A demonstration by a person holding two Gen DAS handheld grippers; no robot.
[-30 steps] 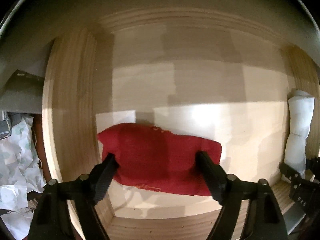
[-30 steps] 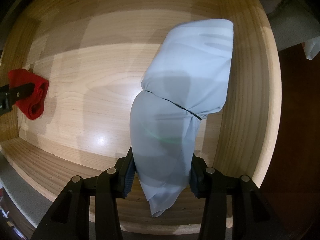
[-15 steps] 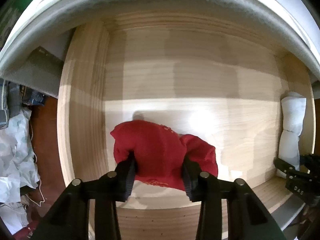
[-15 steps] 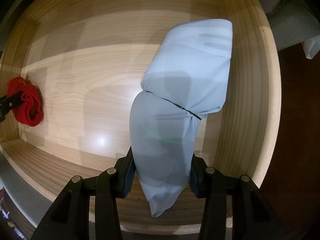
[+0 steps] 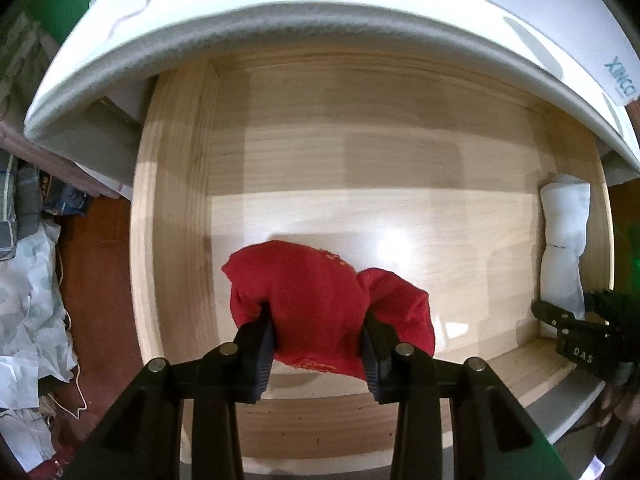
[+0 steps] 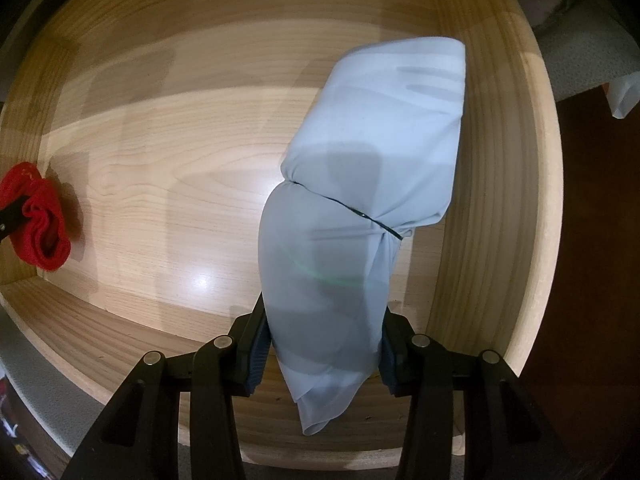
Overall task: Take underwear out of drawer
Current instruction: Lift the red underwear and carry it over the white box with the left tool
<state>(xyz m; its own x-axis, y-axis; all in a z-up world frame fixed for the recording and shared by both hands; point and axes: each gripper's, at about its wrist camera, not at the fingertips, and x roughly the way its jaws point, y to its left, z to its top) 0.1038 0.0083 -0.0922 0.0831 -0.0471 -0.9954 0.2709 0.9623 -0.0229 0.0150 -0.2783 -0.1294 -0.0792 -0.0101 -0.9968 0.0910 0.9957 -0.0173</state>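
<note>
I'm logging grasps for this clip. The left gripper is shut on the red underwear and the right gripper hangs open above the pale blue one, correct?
Not quite. The right gripper is not open above it: the right wrist view shows it shut on the pale blue underwear, its pads pressing both sides of the fabric. The left gripper is indeed shut on the red underwear.

the red underwear (image 5: 320, 300) has a faint orange mark near its edge; the pale blue-grey bundle (image 6: 360, 200) carries one thin dark band; the drawer (image 5: 172, 200) is light wood with straight grain; both grippers' fingers (image 5: 260, 356) are black
</note>
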